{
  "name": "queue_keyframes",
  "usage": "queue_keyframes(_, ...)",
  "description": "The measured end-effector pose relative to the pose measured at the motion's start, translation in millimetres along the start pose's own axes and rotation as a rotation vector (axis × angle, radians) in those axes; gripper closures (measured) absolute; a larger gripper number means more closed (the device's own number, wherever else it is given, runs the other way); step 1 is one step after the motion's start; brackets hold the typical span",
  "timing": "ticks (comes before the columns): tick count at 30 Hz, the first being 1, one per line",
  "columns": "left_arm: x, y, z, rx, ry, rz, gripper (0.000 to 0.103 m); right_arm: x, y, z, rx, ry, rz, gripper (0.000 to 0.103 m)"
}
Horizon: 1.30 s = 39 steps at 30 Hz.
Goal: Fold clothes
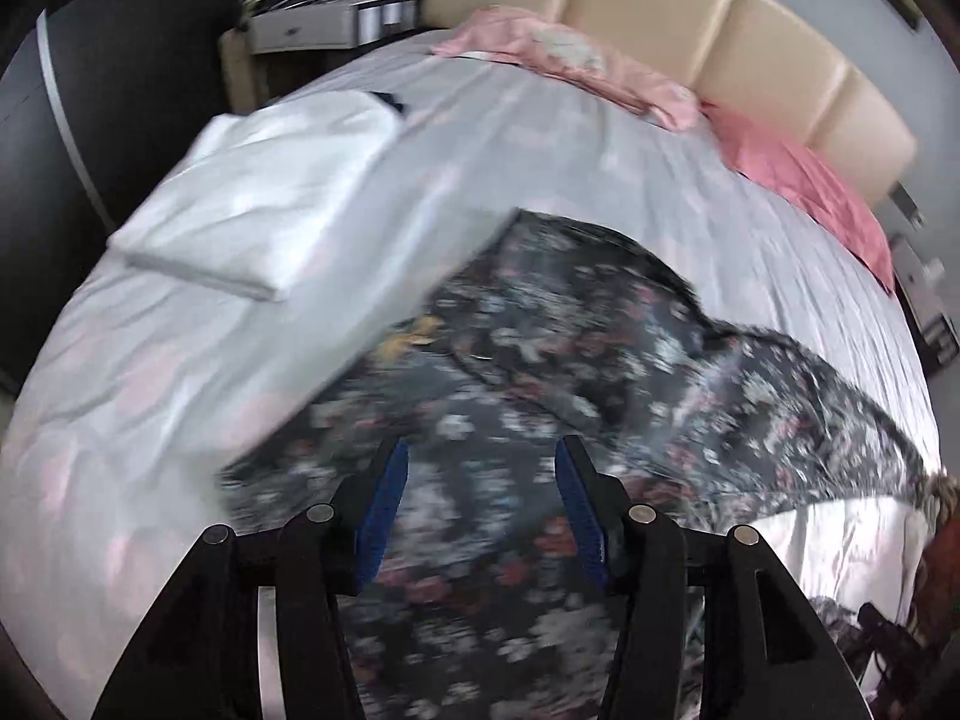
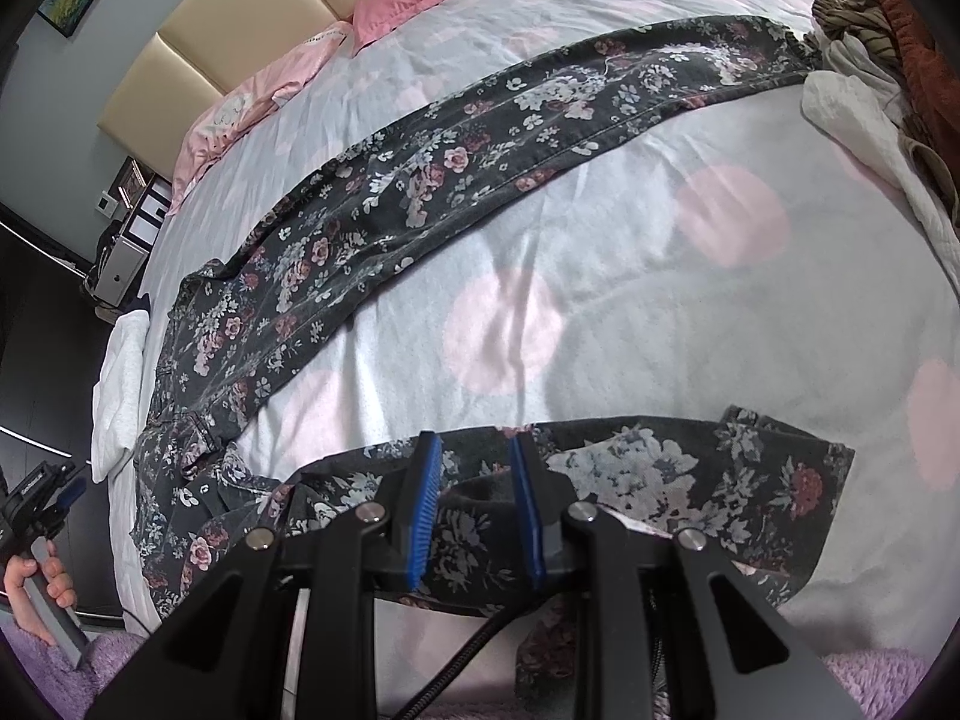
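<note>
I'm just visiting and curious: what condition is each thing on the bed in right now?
Floral trousers: unfolded, legs spread apart.
White garment: folded flat.
Clothes pile: unfolded heap.
Left hand-held gripper: open, empty.
Right hand-held gripper: open above a trouser leg.

From my remote feed: dark grey trousers [image 2: 384, 198] printed with white and dusty-red flowers cross a pale grey bedspread [image 2: 630, 312] dotted with large soft-pink circles. Pink pillows [image 1: 804, 180] line the cream padded headboard [image 1: 720, 18] at upper right of the left view; a white folded garment [image 1: 252, 192] sits at upper left. My black grippers carry blue pads [image 2: 423, 510]. Brown, rust and off-white clothes [image 2: 870, 30] heap at upper right of the right view.
</note>
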<state>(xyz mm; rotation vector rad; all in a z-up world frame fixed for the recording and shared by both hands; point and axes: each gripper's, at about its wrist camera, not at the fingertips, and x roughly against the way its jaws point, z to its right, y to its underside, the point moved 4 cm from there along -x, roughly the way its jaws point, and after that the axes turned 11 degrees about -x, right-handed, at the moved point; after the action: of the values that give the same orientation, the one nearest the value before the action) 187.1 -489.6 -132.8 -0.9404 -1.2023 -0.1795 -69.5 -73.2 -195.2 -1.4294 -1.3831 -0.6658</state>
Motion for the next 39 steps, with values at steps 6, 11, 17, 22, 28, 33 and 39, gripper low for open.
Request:
queue_keyframes(6,-26,13,22,-0.052,0.034,0.014,0.050,11,-8,5,-0.028,-0.029,0.004,0.079)
queue_keyframes(11,-38,20,12,-0.027,0.024,-0.023,0.050,24,-24,1,0.046,0.009,-0.029,0.079)
queue_keyframes(17,-43,24,5,0.019,0.057,-0.049,0.050,36,-47,28,0.161,0.193,-0.104,0.079)
queue_keyframes(22,-44,26,3,0.038,0.066,-0.057,0.050,25,-48,68,0.090,0.242,-0.212,0.079)
queue_keyframes(28,-49,29,4,0.031,0.053,-0.080,0.050,18,-48,107,-0.077,0.298,-0.204,0.078)
queue_keyframes(33,-49,31,6,0.022,0.022,-0.091,0.050,5,-47,112,-0.138,0.343,-0.230,0.068)
queue_keyframes(39,-47,28,13,0.004,-0.036,-0.094,0.050,-17,-33,86,0.037,0.366,-0.322,0.069)
